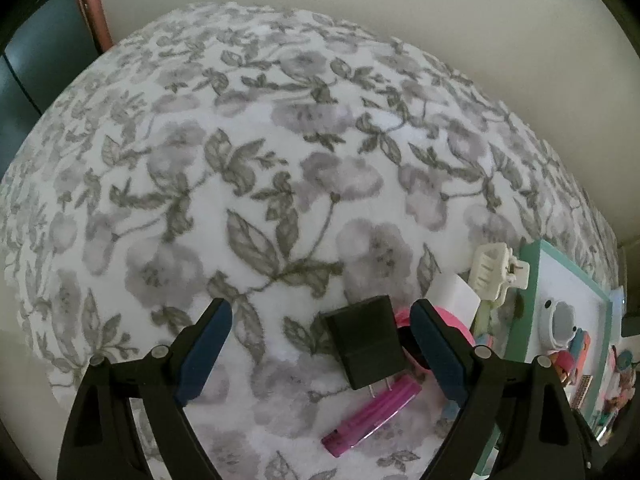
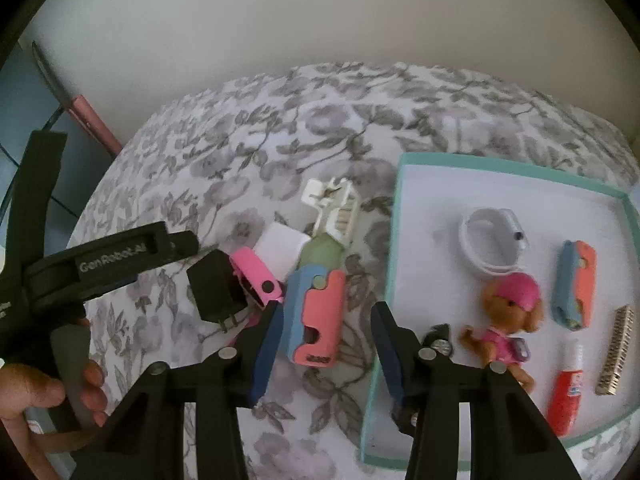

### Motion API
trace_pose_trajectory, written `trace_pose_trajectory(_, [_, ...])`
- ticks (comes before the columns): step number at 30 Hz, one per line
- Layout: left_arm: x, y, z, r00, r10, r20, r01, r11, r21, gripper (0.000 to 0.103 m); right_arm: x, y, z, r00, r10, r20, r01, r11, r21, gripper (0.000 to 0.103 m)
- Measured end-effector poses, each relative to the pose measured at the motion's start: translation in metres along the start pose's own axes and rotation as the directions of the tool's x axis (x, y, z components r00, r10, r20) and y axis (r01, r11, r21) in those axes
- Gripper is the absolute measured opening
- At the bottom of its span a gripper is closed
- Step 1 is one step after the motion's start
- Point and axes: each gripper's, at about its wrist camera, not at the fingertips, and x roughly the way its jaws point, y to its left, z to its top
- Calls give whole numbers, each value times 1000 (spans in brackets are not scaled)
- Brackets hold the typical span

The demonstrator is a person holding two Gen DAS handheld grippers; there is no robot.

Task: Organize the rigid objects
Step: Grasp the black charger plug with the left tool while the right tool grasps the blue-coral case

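The black plug adapter [image 1: 366, 344] lies on the floral bedspread [image 1: 240, 160] beside the teal tray [image 2: 400, 240] – between the wide-apart jaws of the left hand-held gripper [image 1: 322, 354], untouched. The right hand-held gripper [image 2: 326, 344] – released – straddles a pink-and-blue case [image 2: 318, 316].

You see a floral bedspread [image 1: 280, 160] under everything, a plain pale wall [image 2: 320, 20] behind it, and a pink strip [image 1: 94, 8] at the wall's left edge

You work over a grey floral bedspread [image 1: 256, 184] against a plain pale wall [image 2: 320, 12], light soft
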Motion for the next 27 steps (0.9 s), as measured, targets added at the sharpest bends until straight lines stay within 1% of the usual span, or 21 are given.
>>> trace_pose_trajectory(1, [1,-2,0,1000,-6,-4,6,1000,6,90,4,2,0,1000,0,-8,0,1000,-6,48])
trace_pose_trajectory(2, [3,-4,-1,1000,-10,-10,10,1000,16,87,7,3,0,1000,-2,-13,2,1000,-10,48])
trace_pose_trajectory(5, [9,-10,-3,999,-14,-31,15,999,36,78,16,7,1,1000,-4,-31,3,1000,-23,44])
trace_pose_trajectory(11, [19,-13,-5,997,-25,-68,28,999,44,67,34,10,0,998,-13,-62,10,999,-38,44])
trace_pose_trajectory(15, [27,-18,-8,996,-17,-87,23,998,60,66,42,11,0,998,-11,-66,9,999,-30,44])
trace_pose_trajectory(18, [31,-18,-9,995,-39,-90,43,998,42,65,43,10,1,998,-8,-59,7,1000,-22,44])
trace_pose_trajectory(20, [31,-17,-9,995,-52,-88,55,998,39,55,43,9,1,998,-5,-56,4,1000,-21,44])
trace_pose_trajectory(23, [30,-13,-10,996,-41,-84,44,998,42,55,43,9,1,998,-8,-67,6,1000,-21,44])
trace_pose_trajectory(27, [28,0,-7,996,-27,-81,29,999,23,55,43,13,1,995,-19,-96,17,999,-31,44])
